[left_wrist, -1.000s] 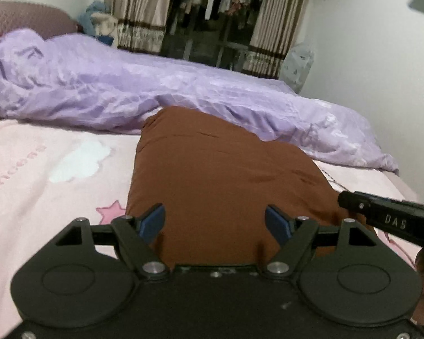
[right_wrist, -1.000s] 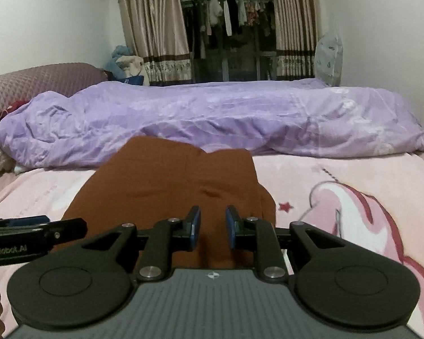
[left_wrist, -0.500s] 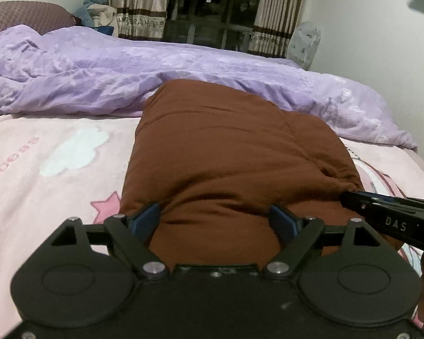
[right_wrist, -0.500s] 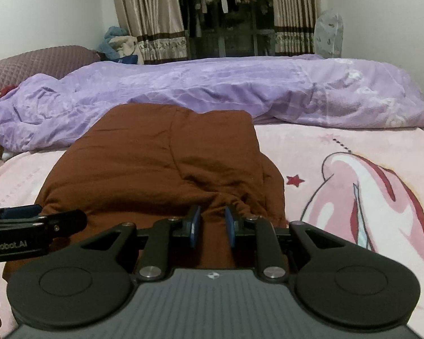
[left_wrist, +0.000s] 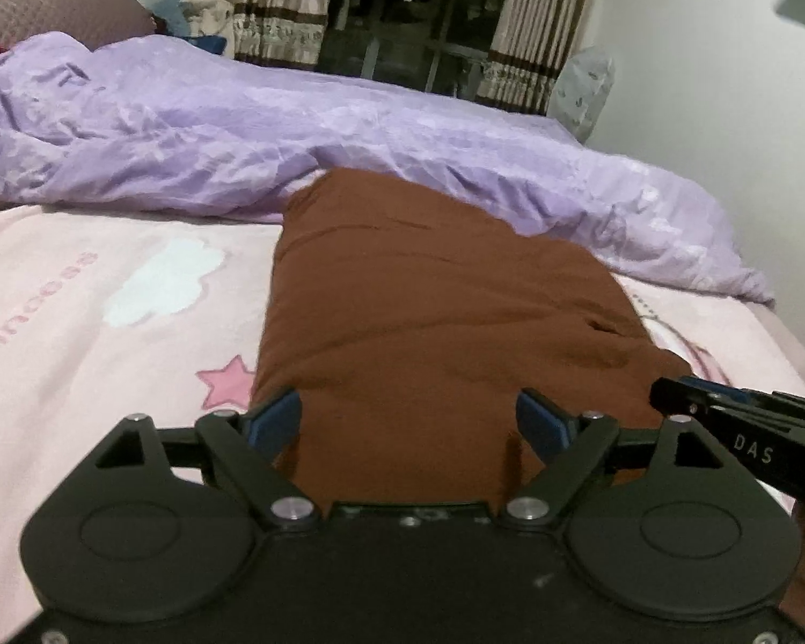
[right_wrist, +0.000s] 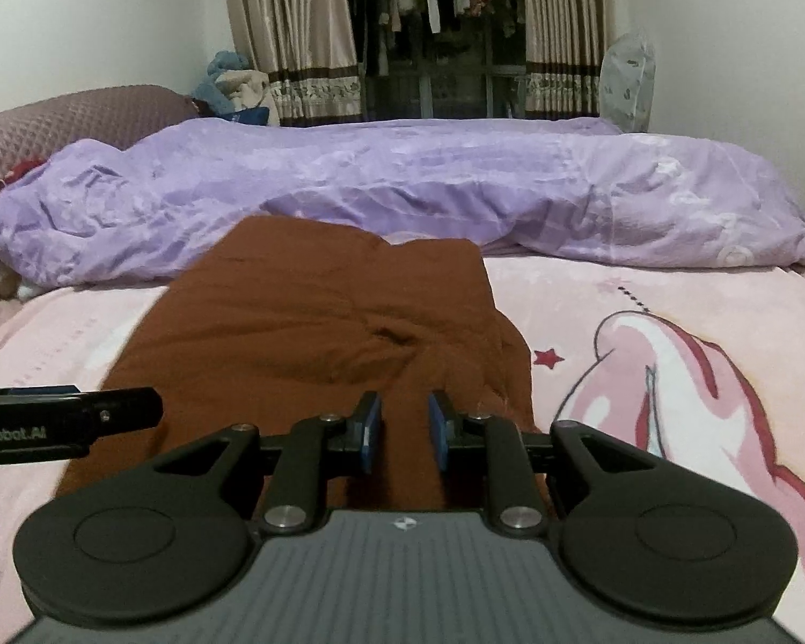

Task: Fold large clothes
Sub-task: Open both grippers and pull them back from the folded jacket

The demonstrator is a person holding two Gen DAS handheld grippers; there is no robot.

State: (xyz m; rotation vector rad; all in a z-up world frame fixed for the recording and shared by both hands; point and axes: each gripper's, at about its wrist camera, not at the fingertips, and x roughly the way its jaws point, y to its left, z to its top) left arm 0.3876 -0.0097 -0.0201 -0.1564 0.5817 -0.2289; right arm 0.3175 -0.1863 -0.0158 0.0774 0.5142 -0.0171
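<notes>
Your folded rust-brown cloth garment lies flat on the pink plush bed blanket printed with stars and a cloud. Its far end reaches up against the crumpled lilac satin duvet that runs across the back of the bed.

Your left gripper is spread wide, and its jaws have just been opening further. The near edge of the garment lies between its blue pads, but neither pad presses on the cloth, so it is released. The left pad sits just at the garment's left border, beside a pink star on the blanket.

Your right gripper stands with a narrow gap between its blue pads, and its jaws have just been opening a little. Brown cloth shows in that gap near the garment's right edge. The pads appear clear of it, so this gripper has let go too.

In the right wrist view, the garment shows a shallow pucker in its middle, with the right border stacked in layers. A pink cartoon figure on the blanket lies just to the garment's right. Striped beige curtains frame a dark window behind the bed.
</notes>
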